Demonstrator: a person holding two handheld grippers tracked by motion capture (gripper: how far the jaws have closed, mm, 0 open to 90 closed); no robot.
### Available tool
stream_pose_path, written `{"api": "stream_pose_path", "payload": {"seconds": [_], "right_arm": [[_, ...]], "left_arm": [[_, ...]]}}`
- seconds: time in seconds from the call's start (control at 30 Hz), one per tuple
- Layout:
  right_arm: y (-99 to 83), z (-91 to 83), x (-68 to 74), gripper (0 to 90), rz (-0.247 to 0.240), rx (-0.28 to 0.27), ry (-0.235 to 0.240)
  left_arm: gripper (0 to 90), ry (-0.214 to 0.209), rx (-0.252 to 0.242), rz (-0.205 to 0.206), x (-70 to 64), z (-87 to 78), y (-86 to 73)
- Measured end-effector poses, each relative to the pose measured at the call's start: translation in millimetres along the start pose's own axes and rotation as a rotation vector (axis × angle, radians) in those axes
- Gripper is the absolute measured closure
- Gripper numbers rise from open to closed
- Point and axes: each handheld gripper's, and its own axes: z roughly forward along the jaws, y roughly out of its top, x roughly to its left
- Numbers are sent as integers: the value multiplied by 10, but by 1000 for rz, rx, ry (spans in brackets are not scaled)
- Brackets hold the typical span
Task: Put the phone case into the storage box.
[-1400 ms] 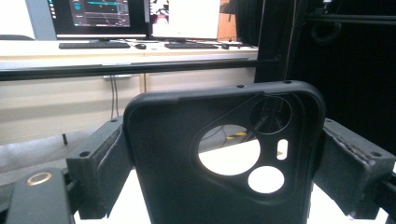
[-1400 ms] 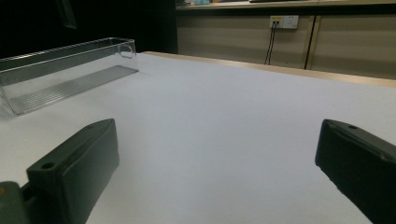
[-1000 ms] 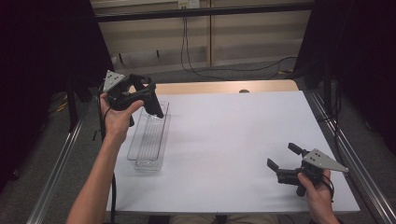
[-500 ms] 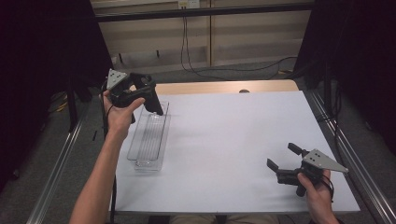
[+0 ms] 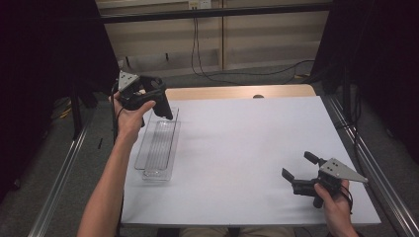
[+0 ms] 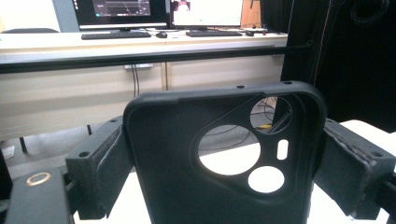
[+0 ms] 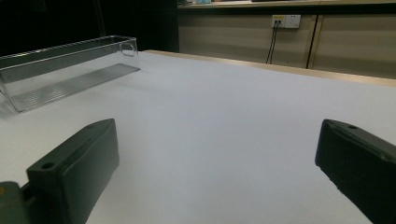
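**Item: black phone case, held aloft over a clear tray**

Phone case (image 6: 224,158): matte black, rigid-looking shell with a large round camera cut-out, a smaller round one and a slot. Pinched across its width between the two padded jaws of the left claw (image 5: 165,109), camera-hole end pointing away from the hand. In the high view the case (image 5: 164,106) hangs above the far end of the tray, clear of it, tilted down and to the right.

Clear tray (image 5: 159,148): long, narrow, transparent bin with a ribbed floor, lying on the left part of the surface (image 5: 247,148). Its long axis runs away from the person (near end toward the table edge, far end under the case). It sits directly below and slightly nearer than the left claw, so the deciding relation is vertical: case above, tray mouth beneath. Judged next step: lower the case and turn its length along the tray's length so it clears the side walls.

Right claw (image 5: 297,168): jaws spread wide, holding nothing, resting low at the near right of the surface, well apart from the tray (image 7: 65,70), which lies far off to its left. The left hand is plainly the nearer one.
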Motion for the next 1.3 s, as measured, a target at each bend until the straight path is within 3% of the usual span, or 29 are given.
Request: {"api": "stream_pose_path", "payload": {"seconds": [0.43, 0.53, 0.7, 0.93, 1.0, 1.3], "right_arm": [[-11, 5, 6, 0, 4, 9, 9], [-10, 6, 4, 0, 3, 9, 9], [-11, 10, 2, 0, 2, 5, 5], [-11, 10, 1, 0, 5, 5, 8], [-10, 6, 0, 0, 3, 6, 12], [-11, 8, -1, 0, 7, 10, 13]], "left_arm": [[127, -1, 25, 18, 64, 100, -93], [127, 1, 51, 33, 63, 127, -115], [127, -5, 44, 15, 51, 185, -163], [127, -6, 70, 26, 38, 229, -209], [127, -25, 60, 37, 52, 246, -223], [125, -16, 87, 41, 50, 289, -291]]}}
